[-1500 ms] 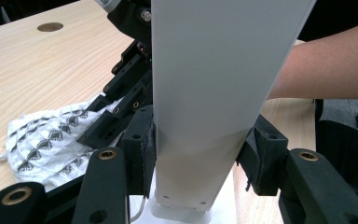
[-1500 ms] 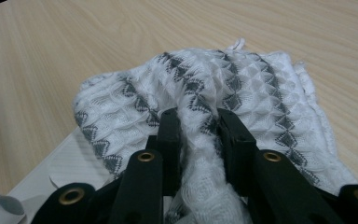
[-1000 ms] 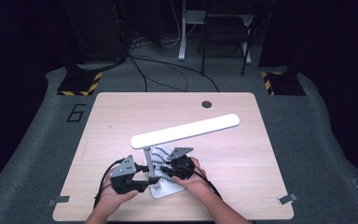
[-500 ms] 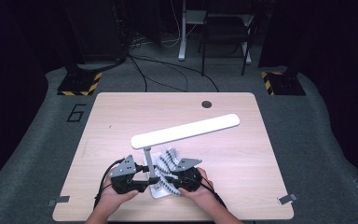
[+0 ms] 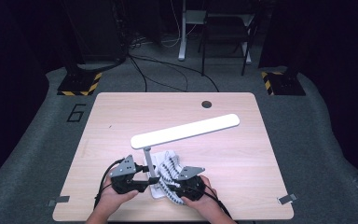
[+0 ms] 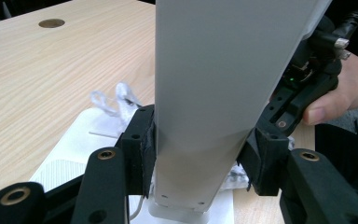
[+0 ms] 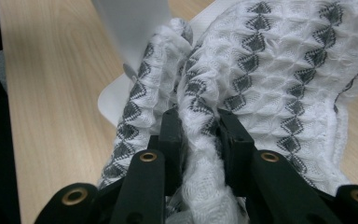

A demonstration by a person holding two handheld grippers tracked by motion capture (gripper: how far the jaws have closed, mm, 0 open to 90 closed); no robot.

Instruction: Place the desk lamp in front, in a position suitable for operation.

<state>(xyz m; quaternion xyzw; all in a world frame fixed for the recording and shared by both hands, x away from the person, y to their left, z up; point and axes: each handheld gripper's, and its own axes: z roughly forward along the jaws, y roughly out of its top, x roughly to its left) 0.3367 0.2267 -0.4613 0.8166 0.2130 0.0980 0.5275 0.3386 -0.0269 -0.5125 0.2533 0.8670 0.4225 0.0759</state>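
A white desk lamp (image 5: 185, 132) stands near the front edge of a wooden table (image 5: 242, 163). Its long flat head hangs over the middle of the table, far above both grippers. Its thin post (image 5: 149, 163) rises from a flat white base (image 6: 70, 154), and that base sits between the two grippers. Past the lamp head, near the back edge, there is a small round hole (image 5: 207, 104) in the table top.

The left gripper (image 5: 137, 179) reaches in from the left side. Its jaws are partly closed, and they press on both sides of the pale grey post, low down near the base. In the left gripper view the post stands right in front and blocks most of what is behind it. To the right of the post a person's hand (image 6: 340, 93) holds the other gripper.

The right gripper (image 7: 200, 135) has its jaws squeezed on a fold of a cloth (image 7: 270, 70). The cloth is white and bumpy, with rows of dark grey diamond shapes. It is bunched up in soft folds. It lies over the lamp base, just ahead of the right gripper, and seems to lean on the foot of the post, though the folds make that hard to tell.
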